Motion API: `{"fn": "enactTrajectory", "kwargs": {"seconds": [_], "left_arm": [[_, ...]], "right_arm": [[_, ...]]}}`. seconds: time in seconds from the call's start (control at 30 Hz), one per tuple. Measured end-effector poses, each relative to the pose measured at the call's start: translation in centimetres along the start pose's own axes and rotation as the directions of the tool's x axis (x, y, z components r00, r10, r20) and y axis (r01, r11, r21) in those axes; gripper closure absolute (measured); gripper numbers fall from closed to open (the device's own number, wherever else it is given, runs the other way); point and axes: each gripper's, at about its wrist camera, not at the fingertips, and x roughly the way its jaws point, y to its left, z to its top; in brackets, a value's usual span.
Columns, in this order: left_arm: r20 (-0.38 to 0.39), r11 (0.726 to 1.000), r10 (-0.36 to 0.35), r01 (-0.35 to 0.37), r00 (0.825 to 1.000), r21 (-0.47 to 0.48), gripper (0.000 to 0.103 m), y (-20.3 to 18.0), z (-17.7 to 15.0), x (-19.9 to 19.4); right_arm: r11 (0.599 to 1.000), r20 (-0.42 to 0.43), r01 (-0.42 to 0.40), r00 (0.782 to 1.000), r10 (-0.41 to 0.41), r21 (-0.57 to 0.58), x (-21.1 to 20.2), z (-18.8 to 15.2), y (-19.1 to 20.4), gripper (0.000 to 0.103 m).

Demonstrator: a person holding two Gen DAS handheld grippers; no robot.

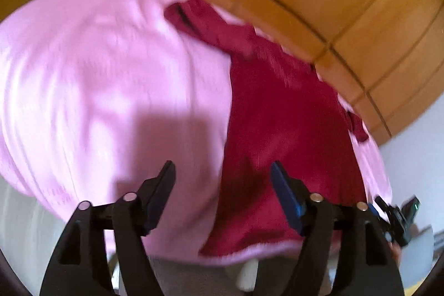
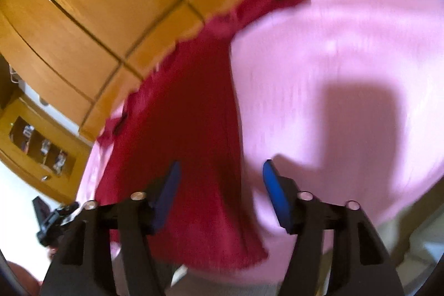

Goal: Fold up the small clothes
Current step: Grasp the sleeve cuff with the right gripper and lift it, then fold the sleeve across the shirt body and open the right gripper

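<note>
A: Gaping apart, the jaws of the left gripper point(image 1: 222, 171) have nothing between them; its fingers point(image 1: 285, 196) are flat black blades faced with blue pads, hinged on black arms with round silver pins.

B: And the right gripper point(image 2: 220, 171)?

A: Same build, jaws spread too, nothing pinched. Its blue pads point(image 2: 273, 190) look smooth and matte.

B: What lies beyond them?

A: Under both sits the red garment point(image 1: 280, 118), a dark crimson knit with a soft, slightly fuzzy surface. It lies flat in a long, roughly rectangular shape with one straight edge running away from the jaws. A narrower piece, perhaps a sleeve, angles off at the far end, and a small bit sticks out at its outer edge.

B: Resting on what?

A: On a pink cloth point(image 1: 111, 74), pale and soft, with faint ribs and gentle creases. The picture is too blurred to show its weave. Square shadows fall across it.

B: And further out?

A: A wooden floor point(image 1: 347, 4) of glossy orange-brown boards with dark seams curves round the cloth. The right wrist view shows a low wooden cabinet point(image 2: 36, 154) with open cubbies beside a white wall, and the other gripper's black body at the frame edge.
</note>
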Motion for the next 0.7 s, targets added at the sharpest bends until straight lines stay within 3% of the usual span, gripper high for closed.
{"fn": "enactTrajectory", "kwargs": {"seconds": [0.13, 0.27, 0.37, 0.5, 0.63, 0.7], "left_arm": [[0.033, 0.999, 0.029, -0.03, 0.999, 0.019, 0.014, -2.2, 2.8, 2.9], [0.031, 0.973, 0.156, -0.159, 0.987, 0.169, 0.003, -6.6, 4.9, 7.7], [0.039, 0.935, 0.232, -0.233, 0.972, 0.266, 0.002, -9.6, 6.3, 11.2], [0.098, 0.902, 0.274, -0.291, 0.957, 0.318, 0.002, -11.9, 8.5, 15.1], [0.126, 0.888, 0.324, -0.347, 0.938, 0.302, 0.002, -11.3, 10.3, 17.6], [0.066, 0.895, 0.327, -0.331, 0.943, 0.298, 0.002, -10.0, 10.0, 19.2]], "right_arm": [[0.999, 0.053, 0.05, 0.997, -0.049, -0.011, 1.8, 3.8, 0.3, 0.042], [0.997, 0.081, 0.075, 0.994, -0.074, -0.006, 4.1, 7.0, 0.7, 0.042], [0.992, 0.093, 0.116, 0.989, -0.112, -0.04, 6.0, 8.9, 1.3, 0.042], [0.984, 0.091, 0.16, 0.984, -0.153, -0.076, 8.4, 11.3, 1.9, 0.042], [0.954, 0.109, 0.243, 0.968, -0.226, -0.175, 10.8, 13.4, 3.1, 0.042], [0.931, 0.115, 0.276, 0.96, -0.255, -0.241, 12.3, 14.7, 3.9, 0.042]]}}
